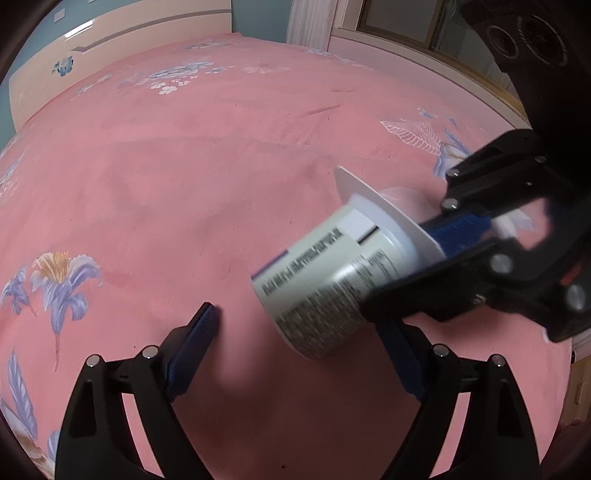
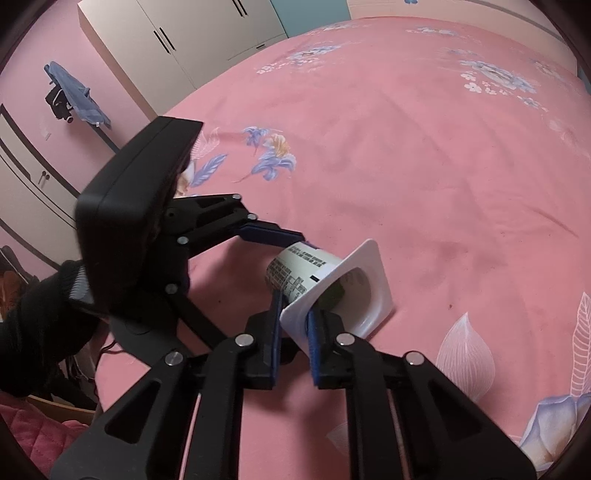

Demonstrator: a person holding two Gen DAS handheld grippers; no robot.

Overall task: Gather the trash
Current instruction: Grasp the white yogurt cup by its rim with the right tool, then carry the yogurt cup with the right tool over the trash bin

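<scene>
**Yogurt cup pinched at the rim, on the pink bed**

Right wrist view, nearest the lens: right tongs [image 2: 295,325], blue pads pressed together on the square white rim of a yogurt cup [image 2: 332,280], one pad outside the wall, one inside the mouth. Cup lies on its side on the bed [image 2: 424,166]; mouth faces the camera, printed label up, a dark green scrap inside.

Left tongs [image 2: 288,266] reach in from the cup's left, jaws spread wide around the cup's base end. Upper pad sits just at the label; whether it touches, cannot tell. A black sleeve [image 2: 37,332] shows behind that tool.

Left wrist view: left tongs [image 1: 299,325] spread, cup [image 1: 332,273] between the fingers and nearer the right one, base toward the lens. Right tongs [image 1: 439,251] come in from the cup's right, at the rim. Cup blurred here; its inside is hidden.

Only the right view shows wardrobes [image 2: 177,40] and a blue cloth [image 2: 77,92] beyond the bed. Only the left view shows a headboard [image 1: 74,62] and a window frame [image 1: 424,29].
</scene>
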